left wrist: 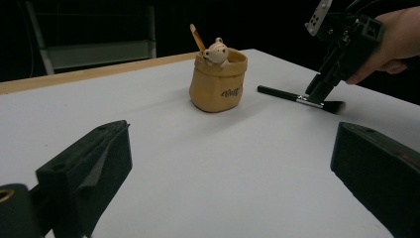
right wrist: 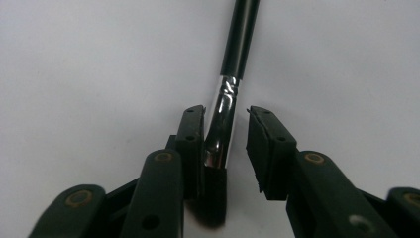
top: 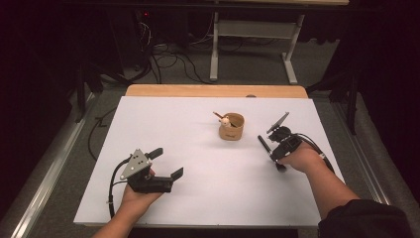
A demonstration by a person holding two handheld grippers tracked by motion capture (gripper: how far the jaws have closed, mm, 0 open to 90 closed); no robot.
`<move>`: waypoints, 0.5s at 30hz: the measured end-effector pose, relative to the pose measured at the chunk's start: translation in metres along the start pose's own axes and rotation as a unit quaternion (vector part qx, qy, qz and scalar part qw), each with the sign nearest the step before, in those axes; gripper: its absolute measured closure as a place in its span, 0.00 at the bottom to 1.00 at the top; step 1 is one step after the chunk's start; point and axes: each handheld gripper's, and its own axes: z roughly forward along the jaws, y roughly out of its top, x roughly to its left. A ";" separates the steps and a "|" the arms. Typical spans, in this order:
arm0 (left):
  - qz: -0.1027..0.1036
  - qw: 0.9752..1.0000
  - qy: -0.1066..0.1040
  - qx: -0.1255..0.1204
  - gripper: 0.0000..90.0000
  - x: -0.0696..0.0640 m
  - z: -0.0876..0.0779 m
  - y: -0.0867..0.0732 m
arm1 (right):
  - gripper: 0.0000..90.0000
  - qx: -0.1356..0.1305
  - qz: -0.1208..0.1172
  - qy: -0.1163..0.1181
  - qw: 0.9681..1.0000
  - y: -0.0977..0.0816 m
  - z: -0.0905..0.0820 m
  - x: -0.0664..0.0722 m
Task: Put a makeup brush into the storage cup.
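1. High view: white tabletop (top: 198,163). Left tongs (top: 166,162) rest low at the left, jaws spread wide, nothing between them. Right tongs (top: 273,154) point down at a black makeup brush (top: 264,147) that lies flat on the tabletop, just right of a tan pouch-shaped holder (top: 232,127). Holder stands upright, with a small bear-like figure (top: 226,120) and a stick (top: 218,115) poking out of it.

2. Left gripper view: left tongs' own jaws far apart at the bottom corners, released, empty. Beyond them the holder (left wrist: 218,84) stands mid-tabletop, and the brush (left wrist: 297,98) lies to its right, apart from it, bristle end (left wrist: 335,105) toward the near side. Right tongs (left wrist: 317,93) come down onto the brush at its metal ferrule, held by a hand (left wrist: 396,39).

3. Right gripper view: brush ferrule (right wrist: 222,124) sits between the right tongs' (right wrist: 225,144) pads. Left-hand pad (right wrist: 194,144) looks touching it; the other pad (right wrist: 262,148) stands clear with a visible gap. So not clenched yet, brush straddled but not gripped.

4. Progress, my read: early. Reach to the brush is done, tongs aligned over the ferrule. Left to do: finish the squeeze, lift, likely carry the brush to the holder and drop it in. Brush is flat on the tabletop, nothing lifted.
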 end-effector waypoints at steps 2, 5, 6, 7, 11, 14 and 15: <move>0.000 1.000 0.000 0.000 0.03 0.000 0.000 0.000 | 0.81 0.001 0.003 0.007 1.000 0.001 0.002 -0.001; -0.001 1.000 -0.001 0.002 0.03 0.000 0.001 0.000 | 0.81 0.006 0.007 0.017 1.000 0.003 0.004 -0.001; -0.001 1.000 -0.001 0.002 0.03 0.000 0.001 0.000 | 0.81 0.006 0.007 0.017 1.000 0.003 0.005 -0.001; -0.001 1.000 0.000 0.002 0.03 0.000 0.000 0.000 | 0.81 0.008 0.007 0.018 1.000 0.003 0.006 -0.002; -0.001 1.000 0.000 0.000 0.03 0.000 0.000 0.000 | 0.82 0.017 0.005 0.018 1.000 0.004 0.010 -0.001; -0.002 1.000 0.002 0.000 0.03 0.001 0.000 0.000 | 0.83 0.021 0.016 0.022 0.999 0.005 0.010 -0.001; -0.002 1.000 0.002 0.000 0.03 0.001 -0.001 0.000 | 0.84 0.020 0.012 0.021 0.999 0.005 0.010 -0.002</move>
